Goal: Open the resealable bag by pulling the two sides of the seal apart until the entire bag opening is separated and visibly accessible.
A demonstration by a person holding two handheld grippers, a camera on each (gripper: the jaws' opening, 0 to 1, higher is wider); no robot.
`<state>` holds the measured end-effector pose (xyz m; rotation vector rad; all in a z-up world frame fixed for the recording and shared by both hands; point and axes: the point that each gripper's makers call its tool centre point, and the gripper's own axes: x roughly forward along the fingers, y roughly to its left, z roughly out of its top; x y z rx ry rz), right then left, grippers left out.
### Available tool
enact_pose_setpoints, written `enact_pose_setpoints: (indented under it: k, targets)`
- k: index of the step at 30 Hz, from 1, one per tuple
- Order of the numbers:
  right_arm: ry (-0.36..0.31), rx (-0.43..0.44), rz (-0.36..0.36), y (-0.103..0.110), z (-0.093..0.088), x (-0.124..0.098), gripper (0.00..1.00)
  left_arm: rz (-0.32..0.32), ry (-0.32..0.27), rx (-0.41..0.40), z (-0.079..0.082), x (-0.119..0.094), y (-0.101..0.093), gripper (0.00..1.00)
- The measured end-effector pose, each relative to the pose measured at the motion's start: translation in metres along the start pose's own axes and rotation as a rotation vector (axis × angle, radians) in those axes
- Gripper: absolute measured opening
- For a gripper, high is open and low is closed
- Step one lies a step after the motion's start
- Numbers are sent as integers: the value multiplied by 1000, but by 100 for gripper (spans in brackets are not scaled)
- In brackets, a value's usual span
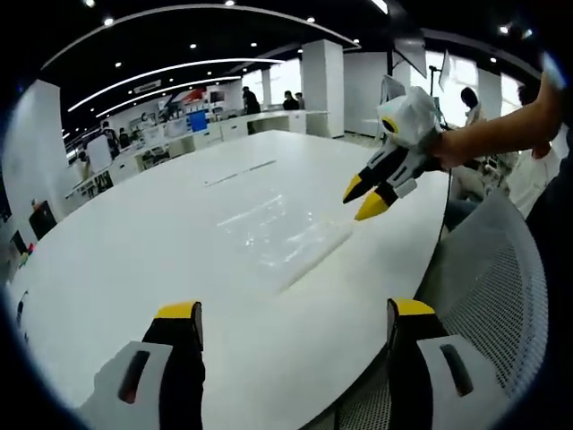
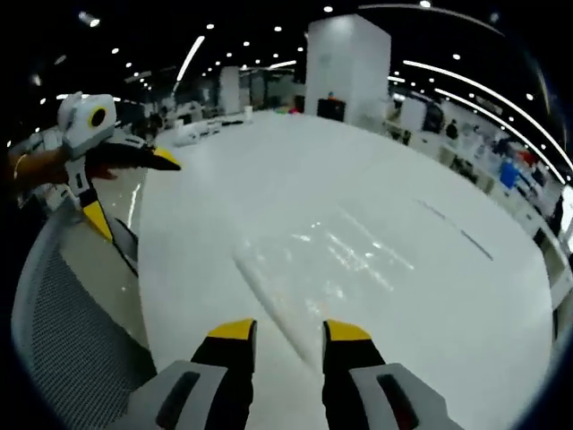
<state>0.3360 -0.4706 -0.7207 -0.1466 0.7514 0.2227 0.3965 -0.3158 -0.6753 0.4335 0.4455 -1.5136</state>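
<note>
Resealable bag [image 1: 285, 235] [image 2: 327, 269] flat on white table [image 1: 134, 260] [image 2: 430, 296], no legible print; both grippers' jaws spread.

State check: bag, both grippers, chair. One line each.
resealable bag: lying flat on the white table, untouched; too clear to tell if the seal is shut.
left gripper: open, empty, held off the bag.
right gripper: open, empty, tips over the bag's near edge.
mesh chair: at the table's edge, unoccupied.

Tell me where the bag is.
The bag lies flat on the white table, ahead of the left gripper and just beyond the right gripper, near the table's edge by the mesh chair.
</note>
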Motion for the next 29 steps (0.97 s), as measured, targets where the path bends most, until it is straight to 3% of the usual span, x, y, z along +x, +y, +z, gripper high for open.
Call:
enact_pose_setpoints:
  k: [6, 8, 11, 22, 29]
  targets:
    - [-8, 97, -24, 2, -12, -19, 36, 36, 22, 9, -3, -1, 6, 85]
    - [-53, 177, -35, 7, -15, -33, 38, 42, -4, -1, 2, -3, 5, 85]
    - [-112, 228, -58, 17, -13, -51, 39, 70, -12, -1, 4, -6, 8, 86]
    - [-139, 279, -108, 31, -23, -67, 48, 106, -5, -5, 1, -8, 13, 94]
    - [-162, 327, -115, 32, -24, -68, 48, 109, -4, -15, 0, -8, 13, 94]
